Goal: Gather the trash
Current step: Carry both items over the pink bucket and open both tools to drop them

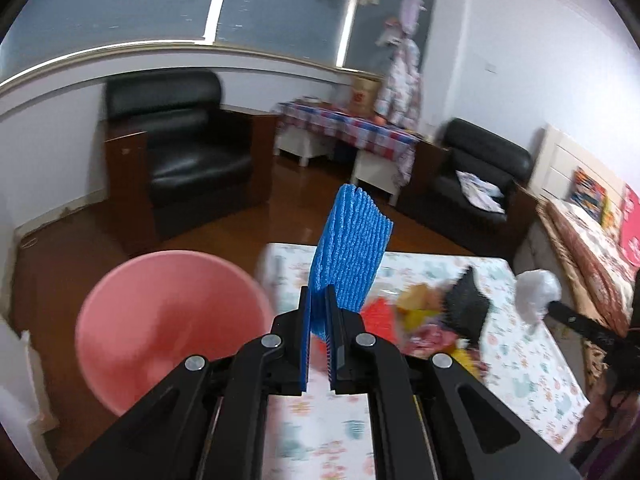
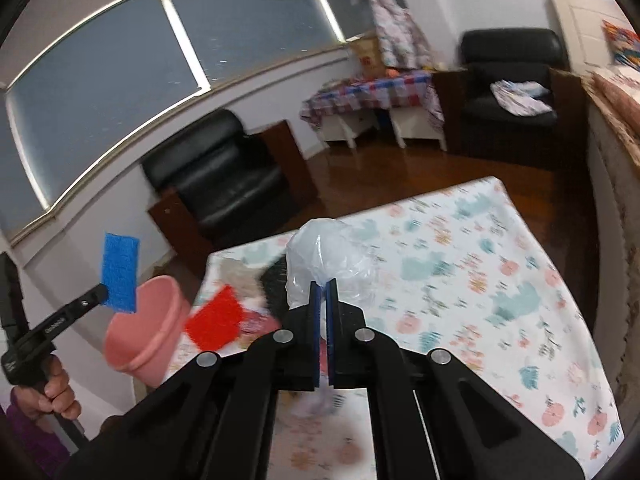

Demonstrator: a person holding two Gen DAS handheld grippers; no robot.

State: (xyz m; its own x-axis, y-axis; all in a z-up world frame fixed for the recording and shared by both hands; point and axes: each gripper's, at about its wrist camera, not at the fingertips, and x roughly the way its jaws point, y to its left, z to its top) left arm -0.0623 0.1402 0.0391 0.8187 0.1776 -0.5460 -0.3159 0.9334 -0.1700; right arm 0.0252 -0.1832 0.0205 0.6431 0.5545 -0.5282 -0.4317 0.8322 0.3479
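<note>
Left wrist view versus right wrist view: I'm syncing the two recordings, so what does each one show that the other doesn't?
Only the left wrist view looks into the pink bucket and shows the right gripper from the side, holding the clear plastic bag.

Only the right wrist view shows the person's left hand on its handle and the left gripper from the side.

Both show the blue foam net in the left gripper, the floral table, the red net, and two black armchairs.

Ribbed blue foam sheet (image 1: 350, 246), crinkly clear plastic bag (image 2: 326, 258), glossy wooden floor (image 1: 288, 208)
</note>
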